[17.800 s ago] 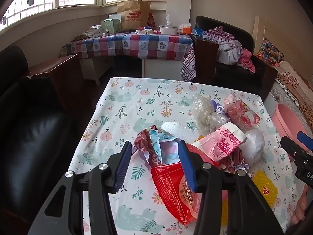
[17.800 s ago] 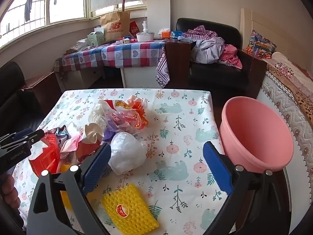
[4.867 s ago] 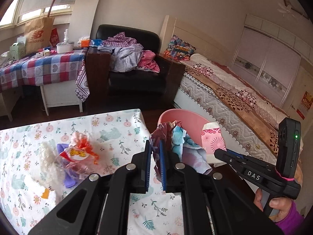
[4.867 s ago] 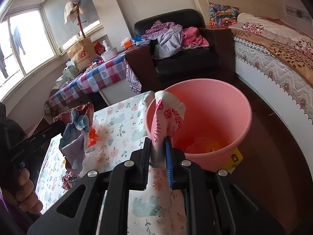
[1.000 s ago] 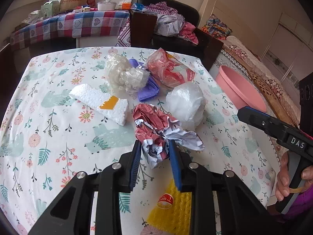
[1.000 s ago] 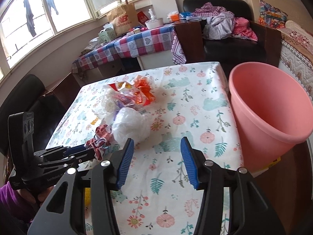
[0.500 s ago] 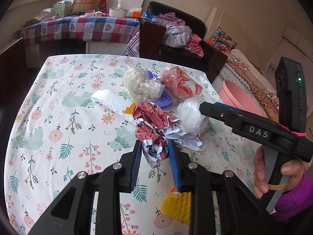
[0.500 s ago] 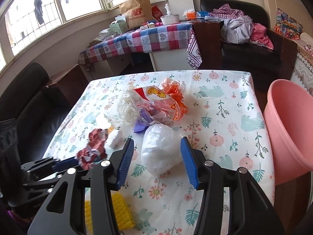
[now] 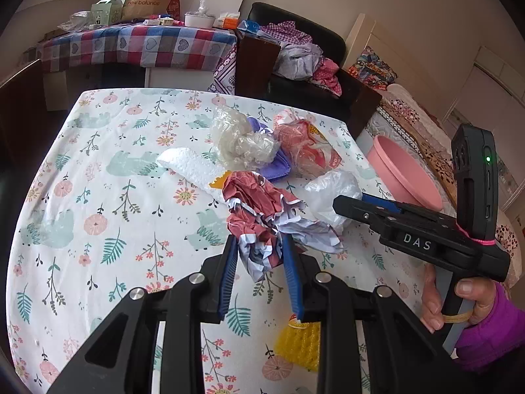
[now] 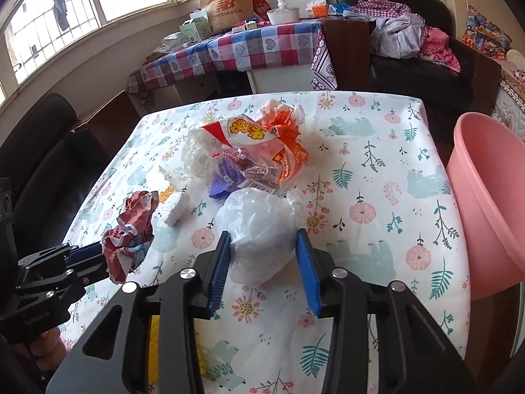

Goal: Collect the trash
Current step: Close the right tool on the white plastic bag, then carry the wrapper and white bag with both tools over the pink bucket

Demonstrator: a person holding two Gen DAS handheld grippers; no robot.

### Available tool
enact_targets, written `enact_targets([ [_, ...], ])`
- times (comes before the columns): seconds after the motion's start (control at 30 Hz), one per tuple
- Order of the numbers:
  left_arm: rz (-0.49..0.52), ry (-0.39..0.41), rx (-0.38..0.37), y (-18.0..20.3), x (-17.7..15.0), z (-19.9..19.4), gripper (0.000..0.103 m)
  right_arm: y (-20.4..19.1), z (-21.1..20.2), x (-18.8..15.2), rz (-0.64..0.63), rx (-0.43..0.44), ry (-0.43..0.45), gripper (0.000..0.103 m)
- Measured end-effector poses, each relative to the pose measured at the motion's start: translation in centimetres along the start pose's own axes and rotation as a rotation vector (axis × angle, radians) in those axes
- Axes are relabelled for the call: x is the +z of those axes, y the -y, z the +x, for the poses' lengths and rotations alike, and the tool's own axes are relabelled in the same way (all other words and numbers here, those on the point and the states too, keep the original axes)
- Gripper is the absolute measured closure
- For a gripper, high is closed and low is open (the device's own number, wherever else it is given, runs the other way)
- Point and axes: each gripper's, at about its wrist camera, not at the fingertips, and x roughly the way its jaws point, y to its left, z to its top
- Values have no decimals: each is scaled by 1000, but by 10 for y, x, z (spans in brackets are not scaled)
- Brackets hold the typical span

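My left gripper [image 9: 259, 246] is shut on a crumpled red and white wrapper [image 9: 259, 210] and holds it above the floral table; it also shows in the right wrist view [image 10: 131, 226]. My right gripper [image 10: 264, 246] is open, its blue pads on either side of a white plastic bag [image 10: 259, 223] that lies on the table; the bag also shows in the left wrist view [image 9: 331, 193]. A pink bucket [image 10: 485, 190] stands off the table's right edge.
On the table lie a red and orange snack bag [image 10: 259, 151], a clear crumpled bag [image 9: 239, 141], a purple piece [image 9: 279, 167], a white foam piece [image 9: 193, 167] and a yellow mesh piece [image 9: 298, 344]. A black armchair with clothes [image 10: 410, 39] and a checked table [image 10: 236, 49] stand behind.
My right gripper has moved forward and down so that its pads now flank the white bag. My left gripper has lifted the red wrapper a little higher.
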Motion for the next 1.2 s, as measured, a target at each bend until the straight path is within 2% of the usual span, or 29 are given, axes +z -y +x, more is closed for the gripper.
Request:
enact_targets([
  [0.53,37,32,-7,21,5,-8,76,17,-64,-20,-2,-23,114,68],
  [0.97,133,46,-55,66,25,-2,76,58,-97,-29,87,-93,197,68],
  [1.2,214,55,-103,106,41,9,76,88,-110,-30,160,-143,235,68],
])
